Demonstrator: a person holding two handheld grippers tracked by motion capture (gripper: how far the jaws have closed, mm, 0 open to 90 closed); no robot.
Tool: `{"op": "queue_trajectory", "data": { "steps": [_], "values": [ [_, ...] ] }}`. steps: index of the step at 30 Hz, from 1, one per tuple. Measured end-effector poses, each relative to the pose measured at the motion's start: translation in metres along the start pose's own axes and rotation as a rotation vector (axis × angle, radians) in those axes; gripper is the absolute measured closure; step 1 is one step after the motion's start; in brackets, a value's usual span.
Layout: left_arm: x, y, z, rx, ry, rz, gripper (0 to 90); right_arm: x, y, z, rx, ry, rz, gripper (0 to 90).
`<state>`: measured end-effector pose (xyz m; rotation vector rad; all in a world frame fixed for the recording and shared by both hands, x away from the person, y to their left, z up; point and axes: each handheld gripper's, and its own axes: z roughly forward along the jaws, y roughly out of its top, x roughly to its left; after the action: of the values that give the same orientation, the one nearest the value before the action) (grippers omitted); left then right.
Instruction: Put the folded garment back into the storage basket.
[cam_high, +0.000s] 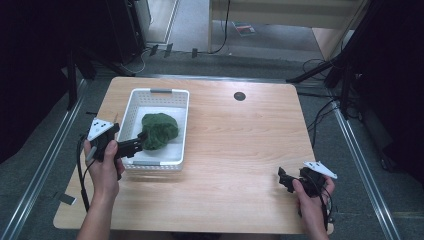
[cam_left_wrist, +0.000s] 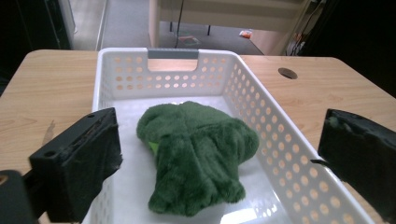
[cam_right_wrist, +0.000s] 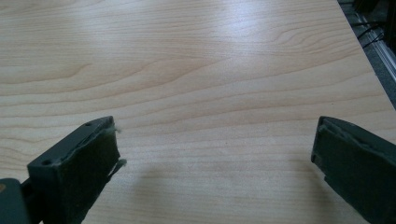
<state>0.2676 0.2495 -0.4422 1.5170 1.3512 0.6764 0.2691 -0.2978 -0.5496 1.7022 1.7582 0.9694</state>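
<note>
Green plush toy (cam_left_wrist: 194, 156) lying inside a white perforated basket (cam_high: 131, 102) on a wooden table (cam_high: 240, 145).
The basket's near wall is cut off in the left gripper view. Left gripper (cam_high: 137, 143), at the basket's 7 o'clock corner, jaws wide apart, clear of the toy; right gripper (cam_high: 286, 181), at the table's 4 o'clock, jaws apart over bare wood.

Fuzzy plush toy (cam_left_wrist: 196, 158), perforated plastic basket (cam_left_wrist: 280, 135)
</note>
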Motion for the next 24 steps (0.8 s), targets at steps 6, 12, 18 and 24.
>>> {"op": "queue_trajectory", "data": {
  "steps": [6,12,18,24],
  "values": [
    [0.008,-0.015,-0.019,-0.022,0.006,-0.010,0.0,0.000,0.000,0.000,0.001,0.000,0.001,1.1],
    [0.018,-0.030,-0.032,-0.029,0.026,-0.018,0.0,0.000,0.000,0.000,0.001,-0.004,-0.001,1.1],
    [0.033,-0.044,-0.049,-0.054,0.052,-0.026,0.0,0.000,0.000,0.000,0.000,-0.004,-0.002,1.1],
    [0.047,-0.060,-0.064,-0.071,0.092,-0.031,0.0,0.000,0.000,0.000,-0.003,-0.004,-0.002,1.1]
  ]
}}
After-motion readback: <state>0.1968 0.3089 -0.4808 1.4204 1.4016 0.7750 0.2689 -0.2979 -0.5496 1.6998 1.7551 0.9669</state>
